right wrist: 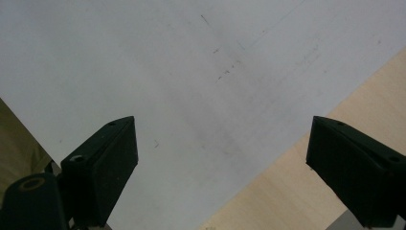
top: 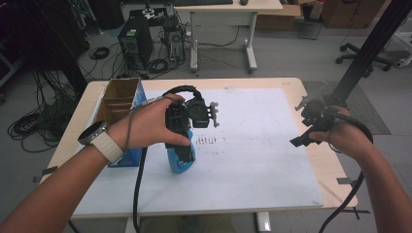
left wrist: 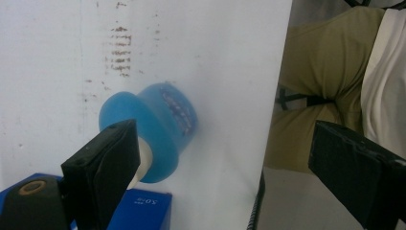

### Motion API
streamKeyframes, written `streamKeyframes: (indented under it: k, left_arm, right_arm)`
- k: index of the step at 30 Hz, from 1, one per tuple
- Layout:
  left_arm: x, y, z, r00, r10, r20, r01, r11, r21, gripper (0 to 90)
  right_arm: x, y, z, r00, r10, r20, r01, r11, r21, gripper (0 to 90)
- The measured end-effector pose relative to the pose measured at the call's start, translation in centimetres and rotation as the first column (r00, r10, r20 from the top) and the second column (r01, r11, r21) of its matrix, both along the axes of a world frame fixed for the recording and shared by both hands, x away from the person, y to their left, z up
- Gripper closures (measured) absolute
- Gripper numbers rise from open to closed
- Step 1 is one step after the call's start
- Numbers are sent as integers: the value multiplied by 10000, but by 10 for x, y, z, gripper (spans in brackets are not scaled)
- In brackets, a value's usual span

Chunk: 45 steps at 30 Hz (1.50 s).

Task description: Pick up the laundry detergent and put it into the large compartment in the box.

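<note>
blue plastic, a bottle [left wrist: 160, 127] with a white neck, lies on its side on the white sheet [left wrist: 201, 57], just past the left-hand finger [left wrist: 103, 163] of the left gripper [left wrist: 230, 167]. that gripper's two black fingers stand wide apart with nothing pressed between them; the bottle's neck sits close beside one finger, though i cannot tell if they touch. beneath that same finger is the corner of a blue box [left wrist: 143, 211]. between the fingers the sheet's near edge runs past, and beyond it, off the table, are the person's trousers.

the right gripper [right wrist: 220, 167] also has its fingers well apart, empty, over bare sheet, with the sheet's edge and a strip of wooden table [right wrist: 335, 96] crossing under the right-hand finger.

from the high view, the left gripper [top: 182, 145] hangs over the bottle [top: 180, 162] near the sheet's left side, the right gripper [top: 303, 138] by the sheet's right edge, with wide bare sheet between them. farther off, a cardboard box [top: 116, 99] stands at the table's far left corner.
</note>
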<state>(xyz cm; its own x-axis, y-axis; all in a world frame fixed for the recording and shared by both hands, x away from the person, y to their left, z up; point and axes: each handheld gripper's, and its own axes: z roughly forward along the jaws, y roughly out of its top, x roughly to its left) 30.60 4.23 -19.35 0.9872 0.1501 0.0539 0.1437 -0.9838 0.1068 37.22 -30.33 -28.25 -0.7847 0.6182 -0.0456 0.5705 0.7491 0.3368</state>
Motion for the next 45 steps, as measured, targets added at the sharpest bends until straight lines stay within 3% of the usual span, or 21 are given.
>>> streamKeyframes:
  k: [17,24,33,45]
  left_arm:
    - [-1,0,6,9999,152,70,-153,9999,35,106]
    - [2,-2,9,9982,546,248,-547,9985,17,100]
    - [4,-2,15,9916,1220,430,-1220,9925,-18,94]
    - [12,3,22,9694,2342,737,-2349,9720,0,94]
  right_arm:
    - [1,0,0,10000,1,10,-1,10000,27,107]
    - [1,1,0,10000,25,26,-25,10000,47,107]
    - [0,-1,0,10000,47,56,-47,10000,63,109]
    - [1,1,-2,9999,126,19,-126,9999,33,113]
